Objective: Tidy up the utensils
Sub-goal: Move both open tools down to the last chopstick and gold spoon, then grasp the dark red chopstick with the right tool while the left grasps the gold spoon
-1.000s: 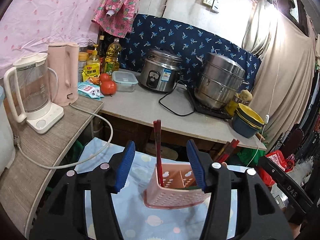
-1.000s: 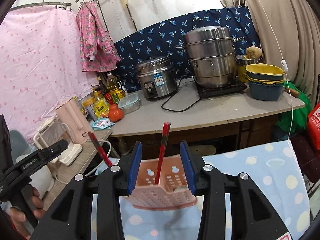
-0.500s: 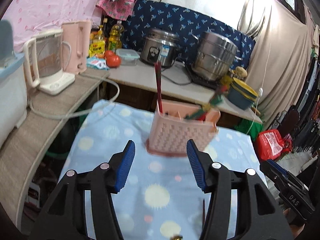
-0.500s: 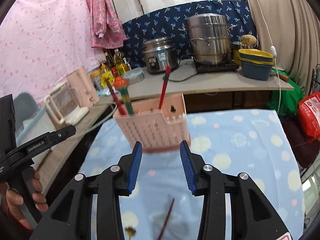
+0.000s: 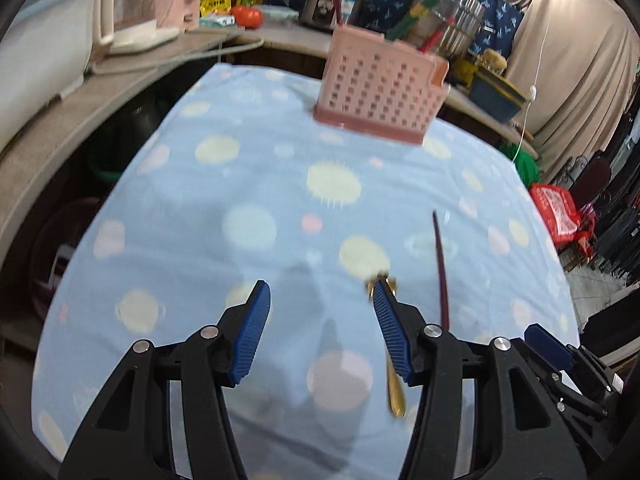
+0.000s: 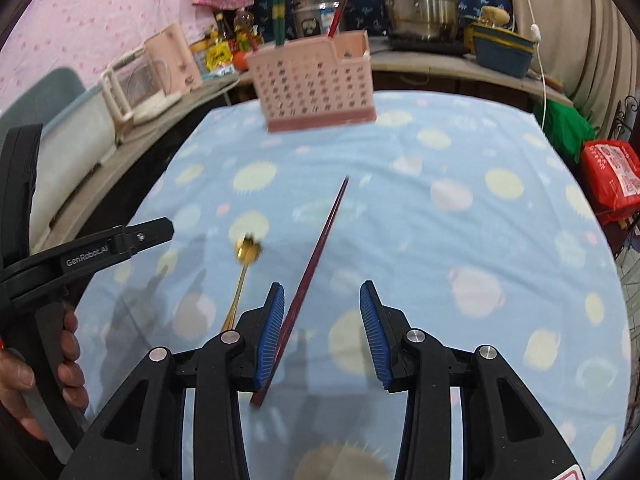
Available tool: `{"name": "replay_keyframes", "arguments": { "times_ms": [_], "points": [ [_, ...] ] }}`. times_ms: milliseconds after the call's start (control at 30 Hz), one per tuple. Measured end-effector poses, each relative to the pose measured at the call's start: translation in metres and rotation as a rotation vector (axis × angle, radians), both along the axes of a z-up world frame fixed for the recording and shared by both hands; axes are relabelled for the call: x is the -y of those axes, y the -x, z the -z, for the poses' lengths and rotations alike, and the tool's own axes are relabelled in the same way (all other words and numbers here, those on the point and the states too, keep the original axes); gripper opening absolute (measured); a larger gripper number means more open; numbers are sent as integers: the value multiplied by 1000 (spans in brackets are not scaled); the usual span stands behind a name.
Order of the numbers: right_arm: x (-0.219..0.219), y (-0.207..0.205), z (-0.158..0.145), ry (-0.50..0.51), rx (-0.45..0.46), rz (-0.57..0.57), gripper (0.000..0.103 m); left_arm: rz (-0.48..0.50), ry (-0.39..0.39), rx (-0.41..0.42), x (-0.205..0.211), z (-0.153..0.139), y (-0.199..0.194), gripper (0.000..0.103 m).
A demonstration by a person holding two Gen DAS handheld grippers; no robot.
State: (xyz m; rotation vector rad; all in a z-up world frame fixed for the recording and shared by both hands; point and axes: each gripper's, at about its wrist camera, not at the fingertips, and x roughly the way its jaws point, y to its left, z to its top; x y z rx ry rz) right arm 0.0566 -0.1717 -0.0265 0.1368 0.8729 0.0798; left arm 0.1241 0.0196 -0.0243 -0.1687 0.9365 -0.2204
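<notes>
A pink perforated utensil basket [image 5: 380, 84] [image 6: 316, 84] stands at the far end of the blue dotted cloth, holding red chopsticks and green-handled utensils. A dark red chopstick [image 5: 440, 268] [image 6: 320, 252] and a gold spoon [image 5: 394, 376] [image 6: 242, 276] lie on the cloth near me. My left gripper [image 5: 320, 328] is open and empty above the cloth, the spoon under its right finger. My right gripper [image 6: 322, 328] is open and empty, the chopstick passing under its left finger. The left gripper also shows at the left in the right wrist view [image 6: 116, 242].
The cloth-covered table [image 5: 248, 184] drops off at the left and right edges. Behind it a counter [image 6: 440, 60] carries a rice cooker, a steel steamer pot, stacked bowls, bottles and a blender. A red bag [image 6: 612, 176] lies at the right.
Both grippers have pulled back from the basket and dropped low over the near cloth. The spoon and the loose chopstick have come into view under them.
</notes>
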Motion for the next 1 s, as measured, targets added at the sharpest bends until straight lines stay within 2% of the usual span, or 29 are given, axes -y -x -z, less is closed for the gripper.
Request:
{"name": "replay_keyframes", "arguments": {
  "times_ms": [233, 467, 600, 833, 1000],
  "points": [
    [-25, 21, 23, 12, -39, -43, 39, 14, -45, -57, 0, 29, 35, 51],
    [-42, 23, 33, 23, -57, -75, 39, 27, -60, -68, 1, 35, 49, 51],
    [-43, 23, 37, 26, -61, -73, 36, 32, -66, -61, 3, 34, 52, 51],
    [-40, 23, 45, 31, -74, -64, 23, 49, -81, -60, 11, 38, 57, 51],
    [-38, 23, 46, 38, -73, -63, 17, 56, -88, -59, 14, 39, 57, 51]
  ]
}}
